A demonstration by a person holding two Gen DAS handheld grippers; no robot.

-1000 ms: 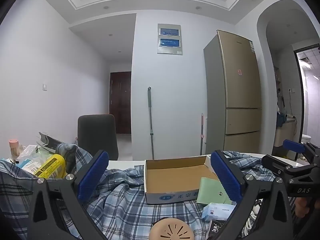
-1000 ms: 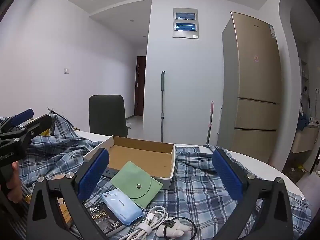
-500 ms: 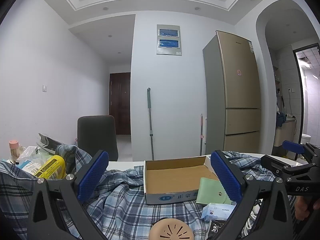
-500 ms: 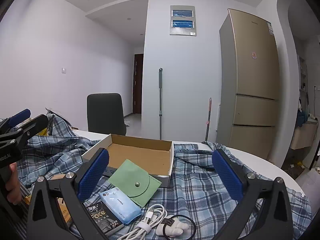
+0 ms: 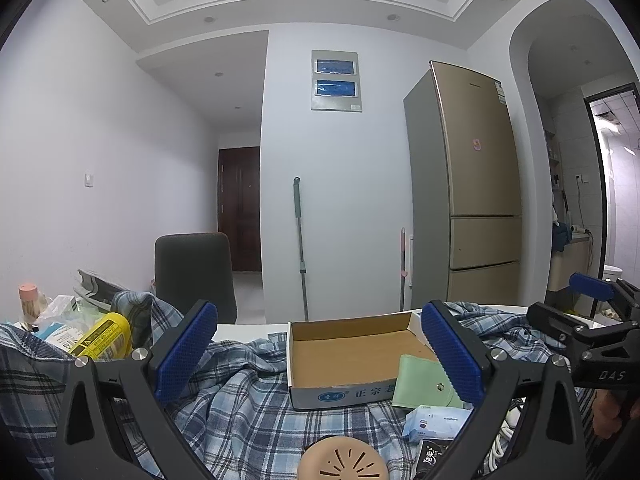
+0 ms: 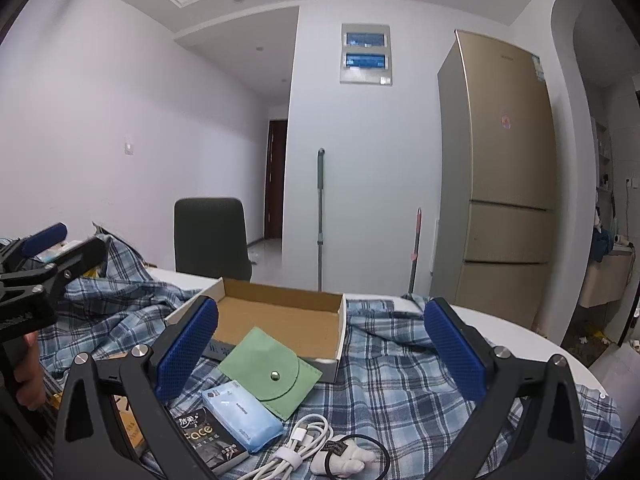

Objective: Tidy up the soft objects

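Right, from the left wrist: the left gripper (image 5: 318,350) hangs wide apart with nothing between its blue pads, above the plaid cloth (image 5: 240,404). Ahead sits the cardboard box (image 5: 352,354), a green pouch (image 5: 424,384) leaning on its near right corner, and a blue tissue pack (image 5: 434,422) just in front of the pouch. Over to the right wrist: the right gripper (image 6: 320,350) is spread wide too, empty, over the same pouch (image 6: 272,370), which overlaps the box's near rim. A white cable (image 6: 296,450) lies coiled near the bottom edge, beside the tissue pack (image 6: 240,414).
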